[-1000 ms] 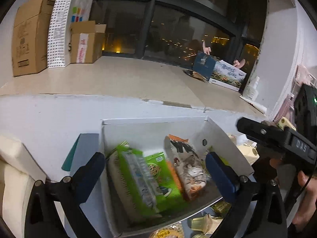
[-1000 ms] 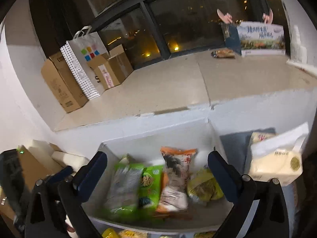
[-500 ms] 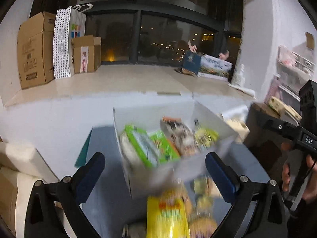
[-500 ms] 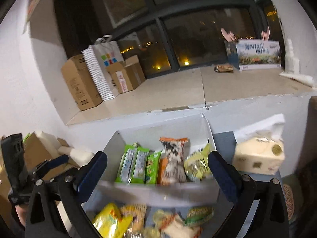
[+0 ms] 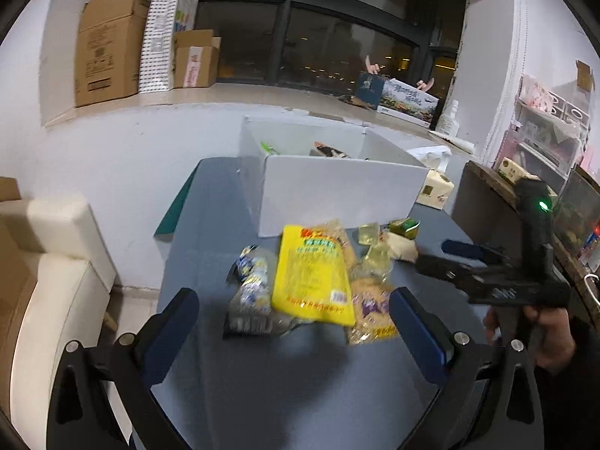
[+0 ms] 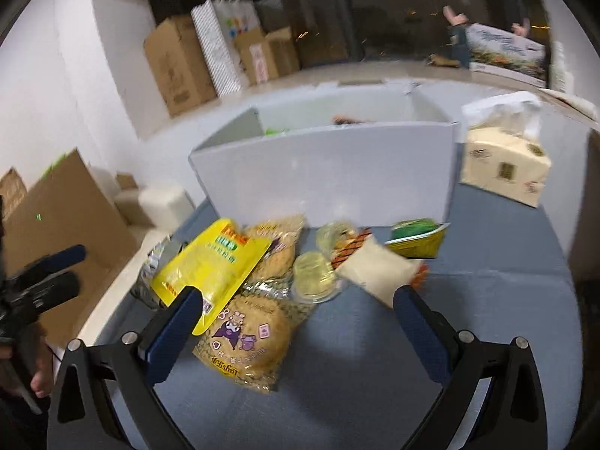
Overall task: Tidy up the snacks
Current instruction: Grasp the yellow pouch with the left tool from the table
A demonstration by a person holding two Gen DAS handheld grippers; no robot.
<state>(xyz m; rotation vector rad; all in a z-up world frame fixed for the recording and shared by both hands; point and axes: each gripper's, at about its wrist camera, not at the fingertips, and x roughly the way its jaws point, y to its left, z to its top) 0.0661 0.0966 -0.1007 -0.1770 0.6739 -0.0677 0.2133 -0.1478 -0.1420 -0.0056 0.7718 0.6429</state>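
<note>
Between the wide, empty fingers of the left claw and right claw lies the pile still to sort: yellow pouch, cookie bag, jelly cups, approx. half the job. Some packs already stand in the white box just behind. Counter on the right side has free room; left edge is near.

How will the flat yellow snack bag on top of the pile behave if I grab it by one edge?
The yellow snack bag looks like thin, flat film, so it will probably flop and sag. Its glossy surface may slip in the jaws. It lies across the cookie pack and other snacks, so pulling it could shift them.
</note>
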